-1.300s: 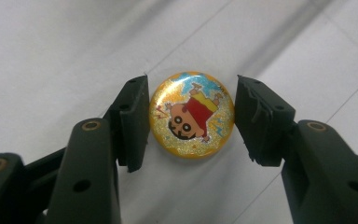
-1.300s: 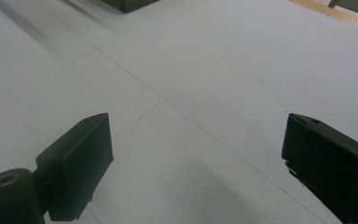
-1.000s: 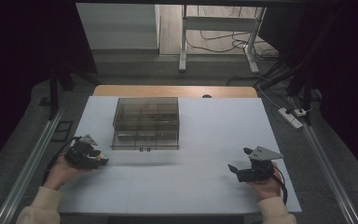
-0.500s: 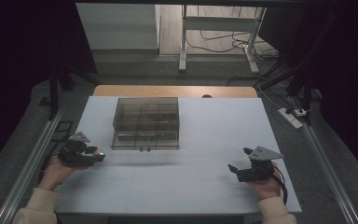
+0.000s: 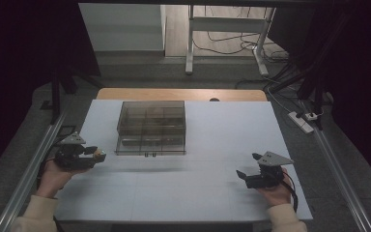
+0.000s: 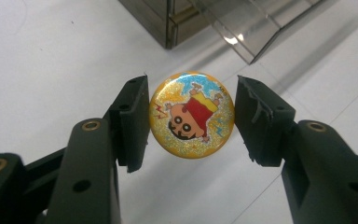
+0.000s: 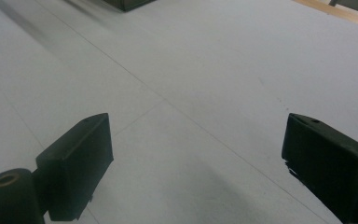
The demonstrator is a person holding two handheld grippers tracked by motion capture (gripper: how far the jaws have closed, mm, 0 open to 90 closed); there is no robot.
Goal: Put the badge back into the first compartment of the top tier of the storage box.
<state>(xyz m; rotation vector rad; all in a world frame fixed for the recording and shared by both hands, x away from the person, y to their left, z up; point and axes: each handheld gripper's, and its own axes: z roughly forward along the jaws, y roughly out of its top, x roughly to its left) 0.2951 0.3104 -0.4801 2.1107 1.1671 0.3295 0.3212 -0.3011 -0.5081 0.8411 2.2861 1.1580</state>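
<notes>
A round yellow glitter badge (image 6: 192, 120) with a cartoon figure in a red shirt sits upside down between the jaws of my left gripper (image 6: 193, 140), which is shut on its edges. Seen from above, the left gripper (image 5: 96, 155) hovers at the table's left edge, the badge (image 5: 98, 154) at its tip, just left of a smoky transparent compartment box (image 5: 151, 126). The box's corner (image 6: 175, 21) and a clear flap (image 6: 254, 28) lie beyond the badge. My right gripper (image 5: 248, 165) rests open at the front right, with only bare white table between its jaws (image 7: 196, 163).
The white table top (image 5: 212, 145) spreads between the two grippers and in front of the box. A wooden strip (image 5: 178, 94) runs along the far edge. Metal rails (image 5: 34, 164) flank the table, and a power strip (image 5: 302, 122) lies on the floor at the right.
My left gripper has drifted slightly left toward the table's edge, still holding the badge. The right gripper has stayed put.
</notes>
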